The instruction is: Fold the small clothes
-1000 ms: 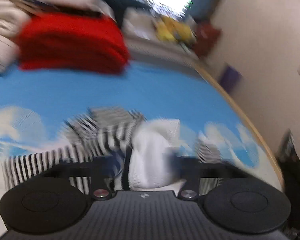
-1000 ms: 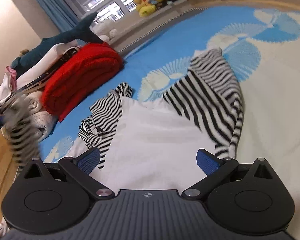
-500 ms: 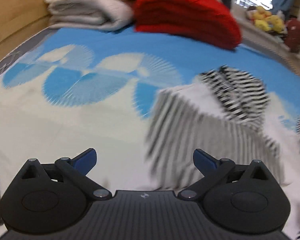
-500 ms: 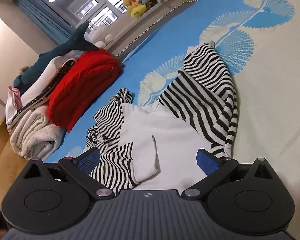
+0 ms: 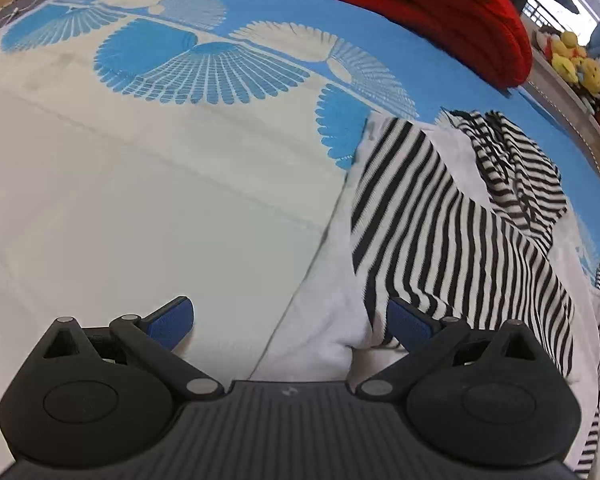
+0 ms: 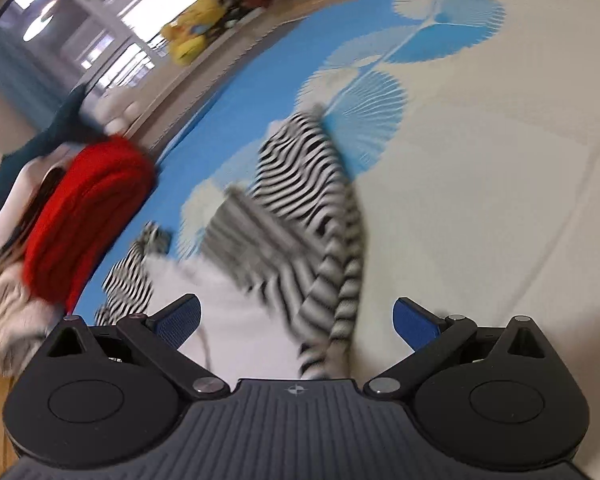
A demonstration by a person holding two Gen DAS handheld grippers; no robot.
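The left gripper (image 5: 290, 322) hangs wide and empty over the striped shirt (image 5: 452, 240), whose white hem lies between its fingers, likely lined up to pinch that edge for a fold. The shirt lies rumpled mid-bedspread (image 5: 140, 200), nearer the red blanket (image 5: 440, 12) at the far edge. The right gripper (image 6: 296, 320), equally wide and empty, faces the same shirt (image 6: 300, 208), though blur hides its folds.

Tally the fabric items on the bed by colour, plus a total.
Black-and-white striped: 1, the garment
Red: 1, the folded blanket
Cream or grey: 1, a folded pile, partly out of frame
Total: 3
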